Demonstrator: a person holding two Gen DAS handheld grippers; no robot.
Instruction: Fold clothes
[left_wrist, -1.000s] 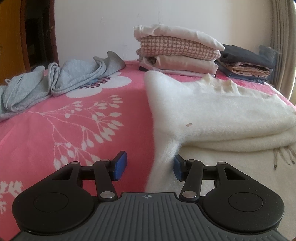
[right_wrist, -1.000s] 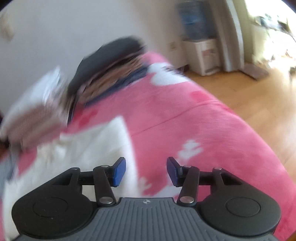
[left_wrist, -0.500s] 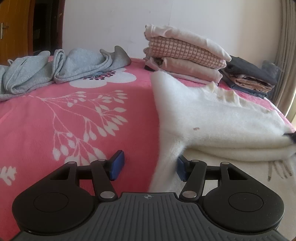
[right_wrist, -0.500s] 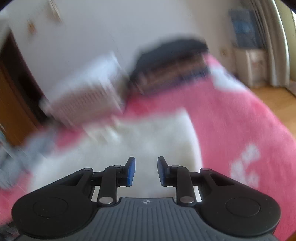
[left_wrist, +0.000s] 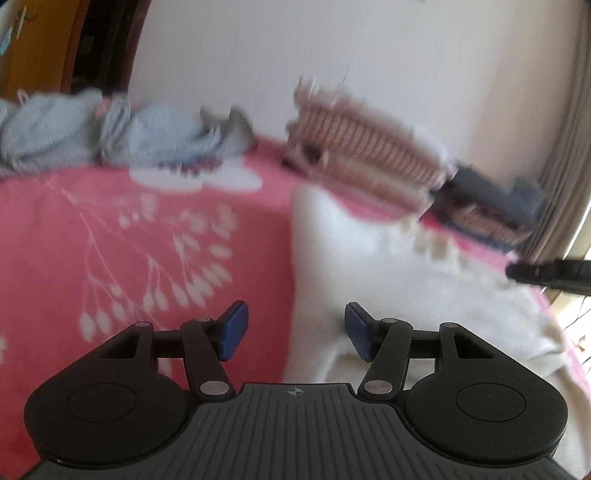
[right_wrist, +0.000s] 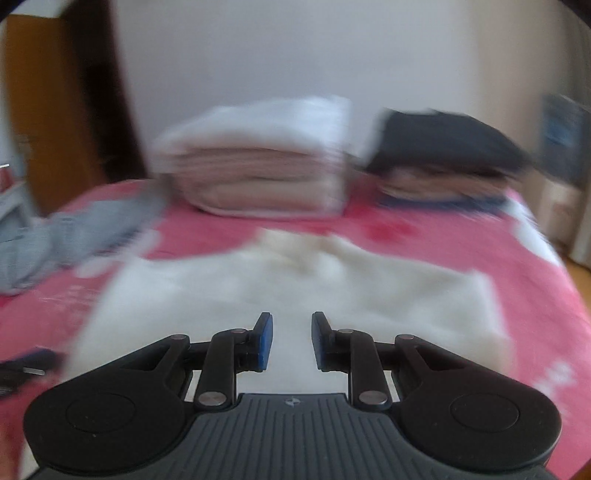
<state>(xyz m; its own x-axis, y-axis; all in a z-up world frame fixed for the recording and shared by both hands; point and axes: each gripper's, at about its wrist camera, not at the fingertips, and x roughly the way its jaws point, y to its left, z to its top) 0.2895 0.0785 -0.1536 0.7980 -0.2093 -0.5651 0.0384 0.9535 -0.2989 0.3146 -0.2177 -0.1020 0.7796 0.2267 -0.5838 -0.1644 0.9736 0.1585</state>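
A fluffy white garment (left_wrist: 388, 266) lies spread on the pink flowered bedspread (left_wrist: 110, 221). My left gripper (left_wrist: 295, 334) is open low over the garment's left edge, which runs between the jaws without the pads pressing it. My right gripper (right_wrist: 291, 339) hovers over the near middle of the white garment (right_wrist: 295, 288), jaws narrow but apart, with nothing between them. The right gripper's dark tip (left_wrist: 546, 275) shows at the right of the left wrist view. Both views are blurred by motion.
A folded stack of pale and checked clothes (right_wrist: 258, 166) and a darker folded stack (right_wrist: 443, 147) sit at the far side of the bed. A crumpled grey garment (left_wrist: 110, 136) lies at the far left. A wooden door (right_wrist: 48, 110) stands behind; floor lies past the bed's right edge.
My right gripper swung left from the bed's right edge to above the white garment, and its jaws narrowed. The left gripper rolled and shifted slightly, its jaws a little wider.
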